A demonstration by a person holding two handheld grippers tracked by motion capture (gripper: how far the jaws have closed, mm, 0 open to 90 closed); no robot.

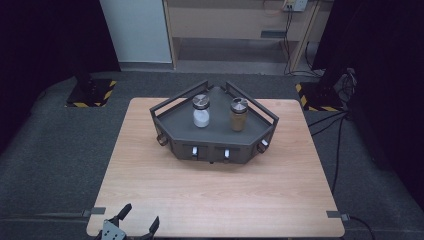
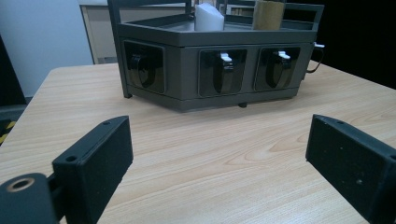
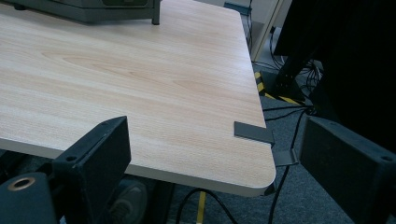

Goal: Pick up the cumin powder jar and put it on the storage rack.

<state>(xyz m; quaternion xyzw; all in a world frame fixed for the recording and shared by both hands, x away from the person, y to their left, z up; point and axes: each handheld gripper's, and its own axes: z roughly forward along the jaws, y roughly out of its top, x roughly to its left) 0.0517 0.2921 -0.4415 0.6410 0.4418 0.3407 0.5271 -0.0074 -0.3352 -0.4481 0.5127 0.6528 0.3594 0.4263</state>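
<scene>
Both claws, left and right, gape wide, holding nothing.

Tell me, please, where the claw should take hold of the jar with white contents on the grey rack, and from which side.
Grip the white jar around its round body, just under the metal lid. It stands upright on the rack. Come from above, at the near side: the rails are low there, and the brown jar stands apart, leaving room. The left claw is open.
</scene>
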